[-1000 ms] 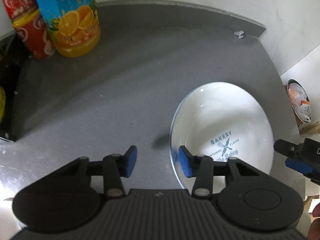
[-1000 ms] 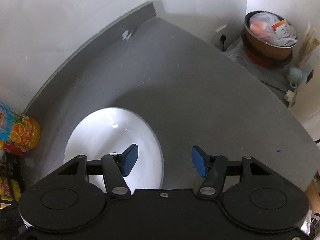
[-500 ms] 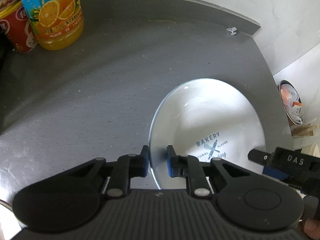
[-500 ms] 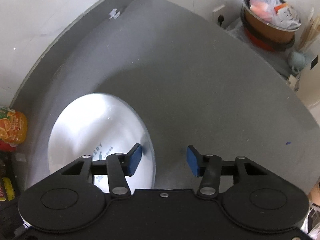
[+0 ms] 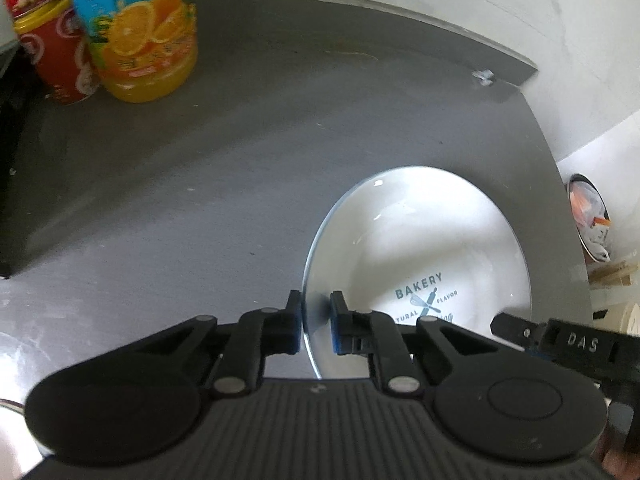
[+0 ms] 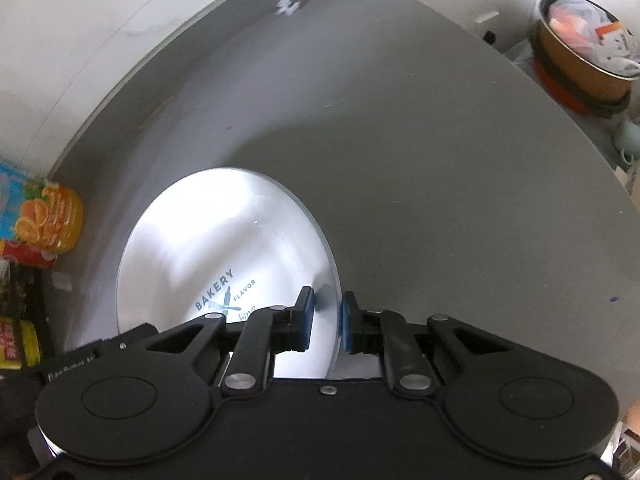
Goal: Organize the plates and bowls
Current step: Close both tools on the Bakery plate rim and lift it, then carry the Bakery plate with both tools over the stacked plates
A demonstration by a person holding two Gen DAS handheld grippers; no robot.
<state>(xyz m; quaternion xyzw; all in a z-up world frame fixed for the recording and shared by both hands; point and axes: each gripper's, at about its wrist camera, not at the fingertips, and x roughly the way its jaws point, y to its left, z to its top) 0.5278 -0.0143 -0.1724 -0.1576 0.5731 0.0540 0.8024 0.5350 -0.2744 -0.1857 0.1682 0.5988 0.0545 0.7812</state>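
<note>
**One plate, two claws on its rim**

There is one white plate (image 5: pixel 420 240) with a "BAKERY" print, one orange juice bottle (image 5: pixel 140 36), one red can (image 5: pixel 48 40) and two claws. Beyond the table's right edge stands one brown bowl (image 6: pixel 580 52) stuffed with packets.

The left claw (image 5: pixel 316 322) is nearly closed, its blue pads pinching the plate's left rim, one pad on the upper face and one beneath. The right claw (image 6: pixel 325 316) is likewise narrowed to a slim gap and grips the plate's right rim in the same way. The right claw's black body also shows at the lower right of the left wrist view, beside the plate.

The plate sits over the near part of the grey table (image 5: pixel 240 160), toward its right side; whether it rests on the surface or is lifted just clear cannot be told.

The juice bottle and can stand close together at the far left corner, well apart from the plate. A low grey upstand runs along the back against the white wall (image 6: pixel 100 40). The table's middle, back and right stretches are bare, with its right edge curving close past the plate.
</note>
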